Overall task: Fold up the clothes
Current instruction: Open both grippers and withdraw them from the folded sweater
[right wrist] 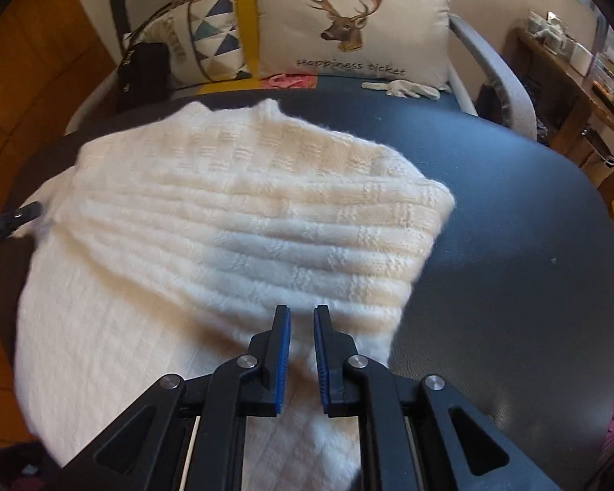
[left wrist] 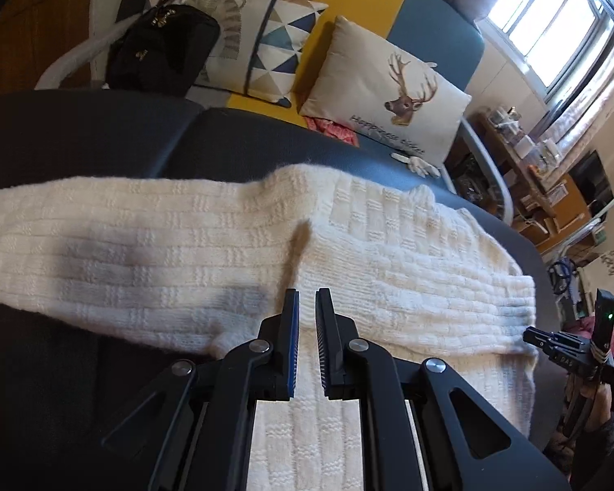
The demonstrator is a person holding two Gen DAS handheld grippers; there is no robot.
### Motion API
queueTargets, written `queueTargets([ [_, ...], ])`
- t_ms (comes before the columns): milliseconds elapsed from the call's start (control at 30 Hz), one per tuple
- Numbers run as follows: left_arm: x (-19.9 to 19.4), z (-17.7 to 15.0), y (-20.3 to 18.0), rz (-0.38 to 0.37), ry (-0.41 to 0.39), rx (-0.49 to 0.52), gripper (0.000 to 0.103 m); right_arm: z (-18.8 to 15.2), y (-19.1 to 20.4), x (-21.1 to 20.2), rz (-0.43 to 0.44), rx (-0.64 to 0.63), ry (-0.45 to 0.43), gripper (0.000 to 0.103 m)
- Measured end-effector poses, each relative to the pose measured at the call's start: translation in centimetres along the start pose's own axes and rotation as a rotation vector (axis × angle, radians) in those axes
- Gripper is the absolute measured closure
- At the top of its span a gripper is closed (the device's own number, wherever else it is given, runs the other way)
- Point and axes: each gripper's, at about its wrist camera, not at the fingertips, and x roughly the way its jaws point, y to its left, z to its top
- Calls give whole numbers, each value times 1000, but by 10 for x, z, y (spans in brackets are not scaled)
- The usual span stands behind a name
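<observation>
Both tongs hover over the cream knitted sweater with their blades nearly together, a slim gap between them and nothing pinched. The left tongs hang over the seam where a sleeve folded across meets the body; the right tongs sit above the sweater's near right edge. The sweater lies flat on the dark bench, straight beneath and ahead of both tongs, partly folded by the look of it.

To do the next fold well, I judge each pair should spread wide before dropping, bite the thick knit at a corner through all its layers, then lift together and carry the edge over evenly, since this fluffy cloth will sag and bunch if only one side leads.

The left view alone shows the long sleeve running off to the left of its tongs, plus a bright window far right and a black bag beyond. The right view alone shows the bare bench to the right of its tongs and the sweater's far collar edge. Both show the deer cushion beyond the bench.
</observation>
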Motion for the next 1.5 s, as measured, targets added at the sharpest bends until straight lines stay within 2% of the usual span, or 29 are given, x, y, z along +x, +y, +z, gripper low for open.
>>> queueTargets([
  [33, 0, 0, 2, 6, 1, -2, 93, -4, -3, 7, -95, -14, 7, 93],
  [133, -4, 0, 8, 7, -20, -10, 93, -10, -13, -3, -121, 64, -58, 93],
  [167, -6, 0, 7, 1, -38, -12, 93, -11, -12, -10, -148, 69, -84, 87],
  [233, -6, 1, 1, -11, -57, -10, 92, -13, 1, -25, -154, 40, -153, 86],
  [367, 11, 2, -26, -36, -31, 7, 91, -12, 20, -15, -238, -20, -144, 83],
  [433, 20, 2, -41, -35, -14, 32, 91, -13, 19, -7, -255, 1, -112, 83],
  [600, 32, -1, -67, -48, 19, 80, 91, -21, 26, -33, -267, 2, -200, 83],
  [767, 33, -3, -69, -44, 40, 81, 91, -21, 40, -44, -297, -46, -251, 83],
  [1367, 30, -7, -58, -53, 48, 67, 91, -13, 85, -51, -336, -169, -285, 82],
  [1500, 29, -6, -55, -52, 39, 65, 91, -13, 81, -48, -299, -155, -269, 81],
])
